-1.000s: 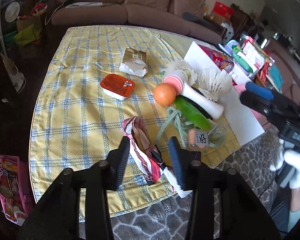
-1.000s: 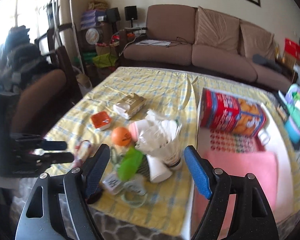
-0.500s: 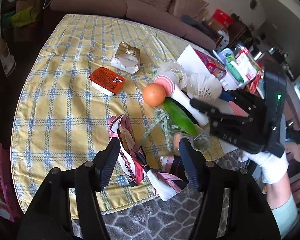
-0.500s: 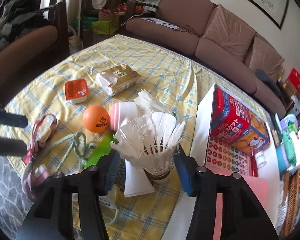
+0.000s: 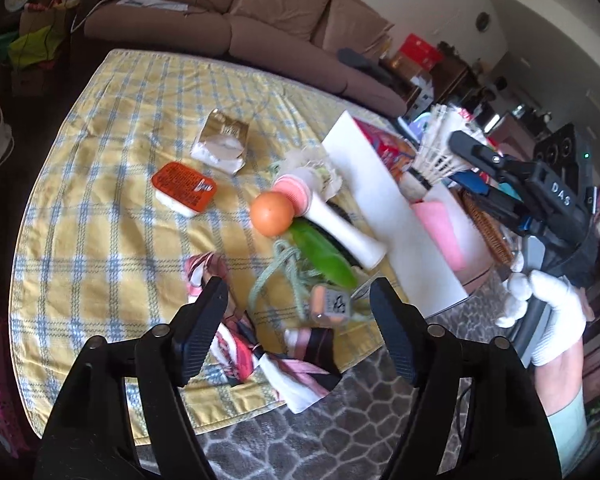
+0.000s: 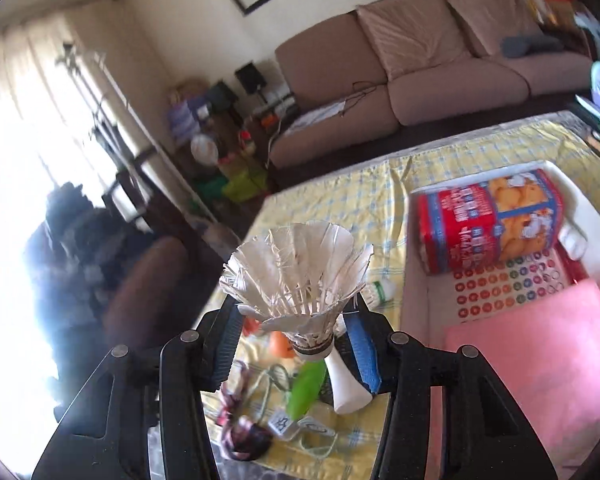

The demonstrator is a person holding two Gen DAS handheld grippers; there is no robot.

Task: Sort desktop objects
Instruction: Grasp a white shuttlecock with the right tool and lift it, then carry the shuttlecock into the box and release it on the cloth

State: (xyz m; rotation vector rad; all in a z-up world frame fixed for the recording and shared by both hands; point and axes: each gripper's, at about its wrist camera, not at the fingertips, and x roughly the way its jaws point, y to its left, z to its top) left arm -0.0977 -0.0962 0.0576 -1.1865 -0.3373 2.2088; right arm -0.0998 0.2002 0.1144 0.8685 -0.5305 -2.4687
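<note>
In the left wrist view we see the left gripper point(image 5: 300, 320) spread wide at lower centre, holding nothing, above a patterned scarf point(image 5: 256, 354) on the yellow checked cloth point(image 5: 100, 200). Only this view shows the sauce cup point(image 5: 184, 188) left of the orange ball point(image 5: 272, 213). At right, the right gripper point(image 6: 294, 350) clamps a feather shuttlecock point(image 6: 296, 280), raised clear of the cloth. Only the right wrist view shows the cracker box point(image 6: 488, 220) inside the white tray point(image 6: 414, 296).

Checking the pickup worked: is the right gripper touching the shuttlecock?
Touching. The right wrist view shows the right gripper with its fingers closed against the base of the shuttlecock, lifted off the table.
</note>
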